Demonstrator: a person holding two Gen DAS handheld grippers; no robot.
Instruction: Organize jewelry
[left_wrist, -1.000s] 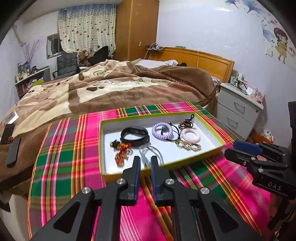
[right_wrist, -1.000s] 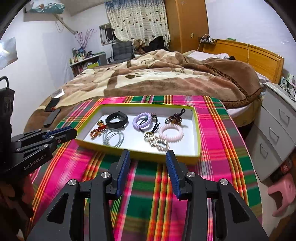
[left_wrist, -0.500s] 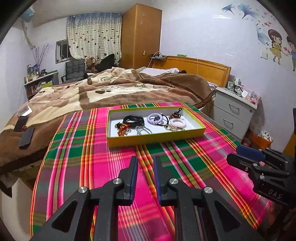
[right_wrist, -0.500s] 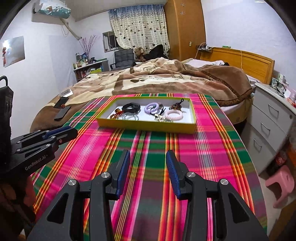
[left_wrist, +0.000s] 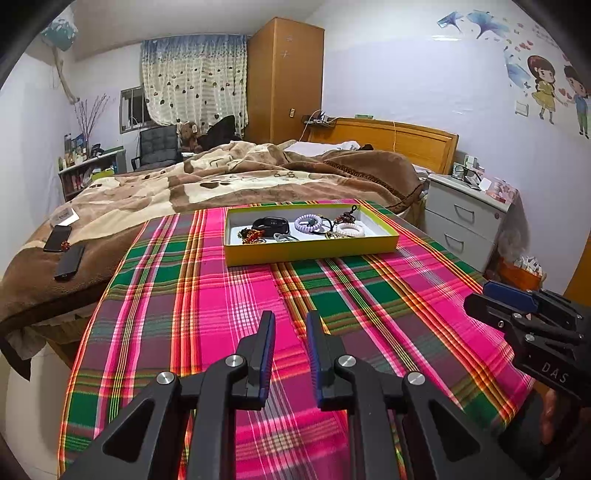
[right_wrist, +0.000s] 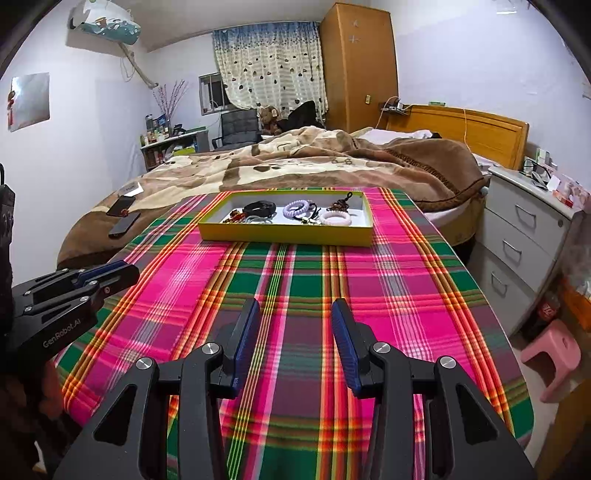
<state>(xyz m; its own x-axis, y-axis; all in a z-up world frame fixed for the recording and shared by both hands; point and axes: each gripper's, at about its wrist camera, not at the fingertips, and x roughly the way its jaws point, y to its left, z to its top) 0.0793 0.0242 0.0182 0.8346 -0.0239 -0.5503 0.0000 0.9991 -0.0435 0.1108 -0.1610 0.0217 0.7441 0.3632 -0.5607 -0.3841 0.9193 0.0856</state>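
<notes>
Both the left gripper (left_wrist: 290, 325) and right gripper (right_wrist: 295, 314) are backing away from the tray (left_wrist: 310, 254) at the table's far edge, fingers apart and empty, the left's having just been opening, suggesting the jewelry (left_wrist: 306, 229) is sorted.

You face a bed under a brown blanket (right_wrist: 332, 162), with two dark phones (right_wrist: 123, 216) lying on its near left corner. A wooden wardrobe (right_wrist: 358, 66) stands by the patterned curtain (right_wrist: 269, 66). To your right sits a grey nightstand (right_wrist: 524, 236), a pink stool (right_wrist: 554, 354) on the floor near it. A plaid cloth (right_wrist: 295, 295) covers the worktop.
</notes>
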